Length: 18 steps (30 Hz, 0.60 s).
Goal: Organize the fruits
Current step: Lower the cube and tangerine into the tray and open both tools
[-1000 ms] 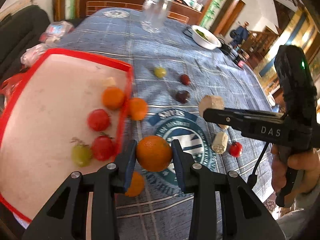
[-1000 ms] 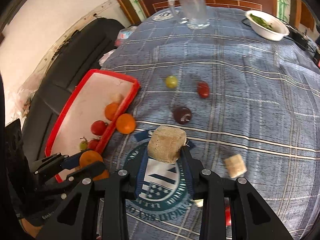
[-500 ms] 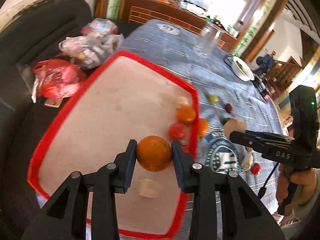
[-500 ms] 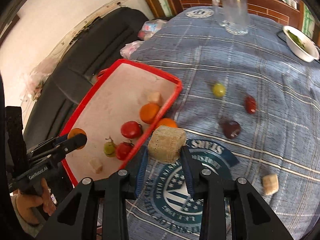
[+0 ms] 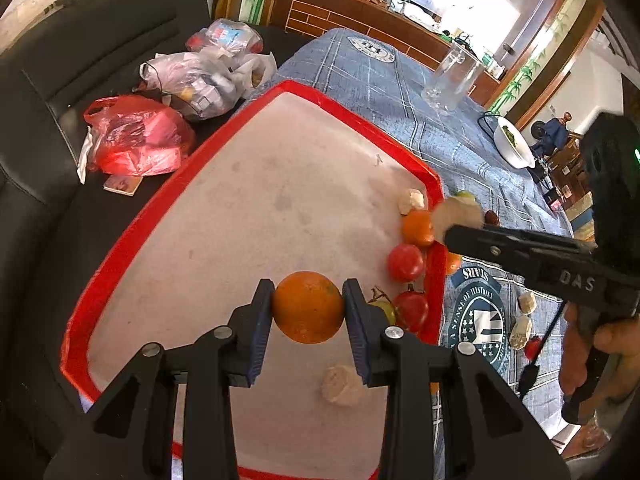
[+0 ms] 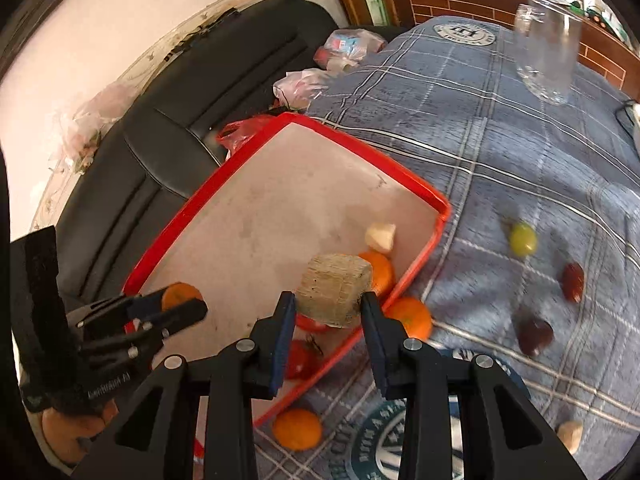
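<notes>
My left gripper (image 5: 308, 306) is shut on an orange (image 5: 308, 307) and holds it over the red-rimmed tray (image 5: 120, 240). It also shows in the right wrist view (image 6: 182, 300). My right gripper (image 6: 328, 304) is shut on a tan cube (image 6: 334, 290) above the tray's right rim (image 6: 436, 232). In the tray lie an orange (image 5: 416, 227), two red tomatoes (image 5: 405, 262), a green fruit (image 5: 385, 308) and pale chunks (image 5: 340, 385). On the cloth lie oranges (image 6: 410, 318), a green grape (image 6: 522, 239) and dark red fruits (image 6: 534, 336).
A blue plaid cloth (image 6: 500, 160) covers the table. A glass mug (image 6: 548, 48) and a white bowl (image 5: 514, 148) stand at the far end. Plastic bags (image 5: 136, 136) lie on the black sofa left of the tray. Pale chunks (image 5: 520, 332) lie on the cloth.
Both grippers moved left toward the tray with their loads. The left one now holds the orange over the tray's middle; the right one brought the cube from the cloth to the tray's rim.
</notes>
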Available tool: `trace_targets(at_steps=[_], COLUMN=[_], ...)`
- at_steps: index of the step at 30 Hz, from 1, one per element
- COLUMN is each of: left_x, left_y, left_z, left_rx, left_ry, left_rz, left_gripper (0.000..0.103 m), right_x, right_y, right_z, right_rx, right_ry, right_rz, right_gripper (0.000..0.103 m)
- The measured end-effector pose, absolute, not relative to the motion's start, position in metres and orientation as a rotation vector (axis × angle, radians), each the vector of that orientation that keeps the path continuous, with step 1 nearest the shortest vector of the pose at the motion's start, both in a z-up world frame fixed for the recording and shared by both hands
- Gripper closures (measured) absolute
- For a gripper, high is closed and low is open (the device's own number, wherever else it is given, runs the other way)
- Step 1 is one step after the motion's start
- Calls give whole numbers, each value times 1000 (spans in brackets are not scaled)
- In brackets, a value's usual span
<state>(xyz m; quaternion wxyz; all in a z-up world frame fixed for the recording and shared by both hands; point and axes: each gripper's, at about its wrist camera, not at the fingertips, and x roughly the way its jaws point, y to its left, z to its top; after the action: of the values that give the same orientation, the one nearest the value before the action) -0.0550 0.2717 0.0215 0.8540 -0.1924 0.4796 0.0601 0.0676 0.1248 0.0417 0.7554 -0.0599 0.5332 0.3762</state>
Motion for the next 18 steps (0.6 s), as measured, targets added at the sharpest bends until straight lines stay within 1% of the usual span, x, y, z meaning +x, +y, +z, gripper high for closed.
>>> trace_targets(at_steps=[18], left_x=[-42], left_y=[271], left_z=[9], left_rx=[-390], left_ry=[1051], left_rz=[110], left_gripper=[70], right_x=[84], right_y=[175], right_z=[21], right_rx=[-164], right_ry=[1201], right_rz=[862], right_gripper=[69])
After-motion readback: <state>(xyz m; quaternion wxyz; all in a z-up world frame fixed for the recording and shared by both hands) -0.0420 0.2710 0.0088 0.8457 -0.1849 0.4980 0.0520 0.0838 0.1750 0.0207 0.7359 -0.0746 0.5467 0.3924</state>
